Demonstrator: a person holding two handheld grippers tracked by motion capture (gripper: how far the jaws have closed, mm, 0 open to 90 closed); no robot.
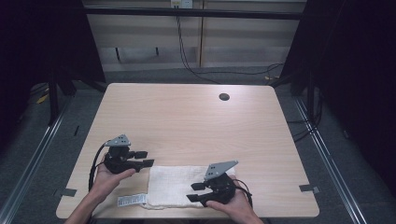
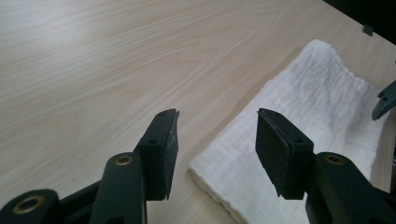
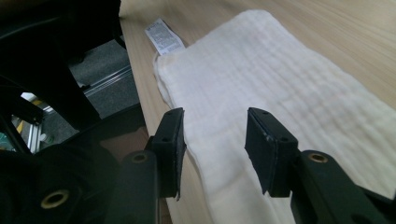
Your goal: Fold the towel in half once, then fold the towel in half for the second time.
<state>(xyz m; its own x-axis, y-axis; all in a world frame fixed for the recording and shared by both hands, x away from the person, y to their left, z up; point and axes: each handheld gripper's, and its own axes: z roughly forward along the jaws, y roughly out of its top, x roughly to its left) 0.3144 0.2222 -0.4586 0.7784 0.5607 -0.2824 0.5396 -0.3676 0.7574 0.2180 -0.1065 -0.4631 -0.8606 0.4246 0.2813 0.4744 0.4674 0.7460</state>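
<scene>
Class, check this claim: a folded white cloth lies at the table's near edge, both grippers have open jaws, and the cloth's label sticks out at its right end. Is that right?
Not quite. The label sticks out at the left end of the cloth, as the high view shows. The rest stands: the left gripper and right gripper both have open jaws.

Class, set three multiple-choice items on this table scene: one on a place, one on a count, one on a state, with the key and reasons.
1. Where does the folded white cloth towel lie on the pale wooden table?
A. near edge
B. far edge
C. centre

2. How many printed white labels show on the towel?
A. none
B. one
C. three

3. How do the jaws of the left gripper and the right gripper stand?
A. both open, empty
B. both clamped on cloth
C. one shut

Key: 1 A, it lies by the person's hands; 2 B, one tag at its left end; 3 A, gaps show between the pads in both gripper views.
</scene>
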